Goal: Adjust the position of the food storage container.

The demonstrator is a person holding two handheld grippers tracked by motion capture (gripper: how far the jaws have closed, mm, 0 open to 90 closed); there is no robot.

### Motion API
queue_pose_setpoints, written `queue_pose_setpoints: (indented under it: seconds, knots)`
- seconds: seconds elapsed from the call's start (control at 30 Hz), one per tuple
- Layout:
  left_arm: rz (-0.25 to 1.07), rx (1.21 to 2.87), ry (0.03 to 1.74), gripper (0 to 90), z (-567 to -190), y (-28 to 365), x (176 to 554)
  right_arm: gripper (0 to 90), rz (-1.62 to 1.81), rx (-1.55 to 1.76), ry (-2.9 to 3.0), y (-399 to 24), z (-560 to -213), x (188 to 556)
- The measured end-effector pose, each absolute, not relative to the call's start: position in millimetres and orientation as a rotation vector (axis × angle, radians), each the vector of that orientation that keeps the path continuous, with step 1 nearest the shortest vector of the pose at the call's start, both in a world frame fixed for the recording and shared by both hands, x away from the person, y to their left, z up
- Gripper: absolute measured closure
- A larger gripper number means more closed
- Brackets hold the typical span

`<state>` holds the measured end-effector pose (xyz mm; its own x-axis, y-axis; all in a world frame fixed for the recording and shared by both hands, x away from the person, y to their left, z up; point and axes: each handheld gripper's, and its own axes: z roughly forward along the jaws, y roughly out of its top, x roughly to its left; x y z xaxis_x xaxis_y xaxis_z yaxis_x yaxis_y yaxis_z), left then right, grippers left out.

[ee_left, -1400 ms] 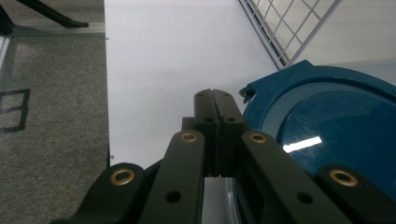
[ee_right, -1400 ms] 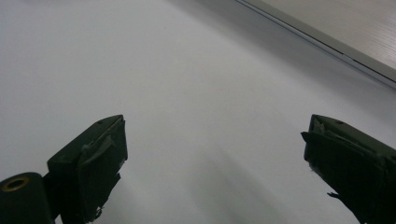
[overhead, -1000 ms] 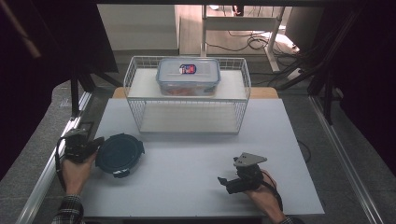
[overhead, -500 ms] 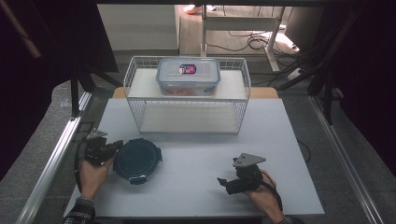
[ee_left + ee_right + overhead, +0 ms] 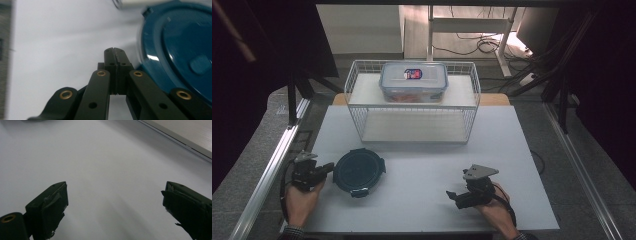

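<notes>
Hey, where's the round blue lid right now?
In the high view the round blue lid lies on the white table at front left, just beside the left gripper, in front of the wire basket.

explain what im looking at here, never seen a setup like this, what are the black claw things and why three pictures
The black claws are hand-held tools, not a robot: a person at a table holds a two-jaw gripper in each hand. One picture comes from a fixed camera above the table. The other two come from small cameras riding on each gripper, looking along its jaws.

In the high view, the left gripper sits beside a round dark blue lid lying flat on the white table. Its own view shows the jaws pressed together with nothing between them, the lid just to their right. The right gripper rests over bare table, its jaws wide apart and empty. Farther back stands a white wire rack with a clear lidded food container on top.
</notes>
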<state>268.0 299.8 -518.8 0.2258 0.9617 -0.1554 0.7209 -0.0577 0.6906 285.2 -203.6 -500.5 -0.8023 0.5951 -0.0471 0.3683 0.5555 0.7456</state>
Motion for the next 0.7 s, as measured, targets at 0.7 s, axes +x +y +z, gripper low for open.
queue_pose_setpoints:
  seconds: [0.7]
  knots:
    - [0.250, 1.834, 1.471, 90.0, -521.8, 262.3, 272.8, 5.6, 1.080, 0.796, 2.517, -200.7, -503.6, 285.8]
